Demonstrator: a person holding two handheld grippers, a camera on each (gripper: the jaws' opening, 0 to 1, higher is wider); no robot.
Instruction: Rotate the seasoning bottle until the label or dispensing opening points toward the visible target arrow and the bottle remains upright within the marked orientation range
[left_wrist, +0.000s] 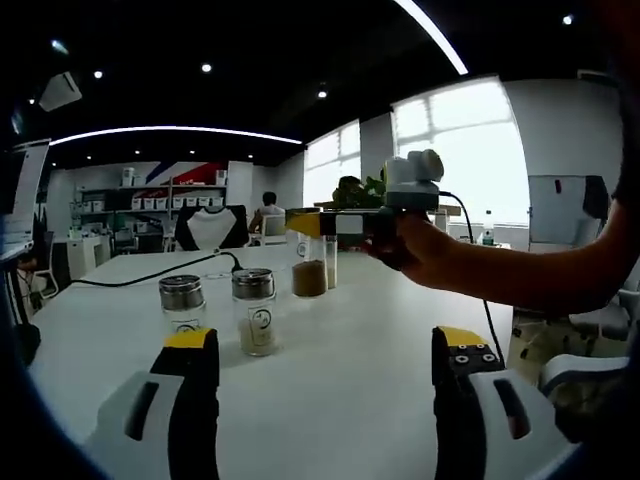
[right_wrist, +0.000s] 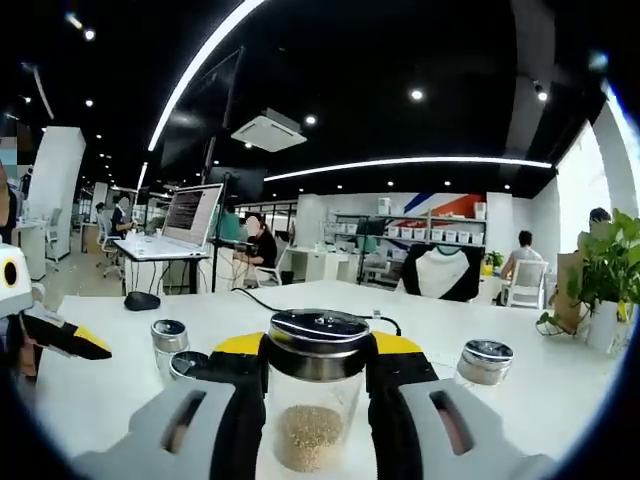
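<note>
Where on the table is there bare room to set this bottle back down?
Bare white table lies between the left gripper and the brown-filled bottle that the right gripper holds. It is crowded around the two metal-capped jars and the black cable.

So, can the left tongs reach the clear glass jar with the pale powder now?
Probably yes: the left tongs stand open, and the clear glass jar with pale powder stands just ahead on the white table, nothing between them.

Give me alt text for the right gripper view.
The right gripper grips a metal-capped jar of tan grains over a white table. Three more jars stand around it, in an open office.
</note>
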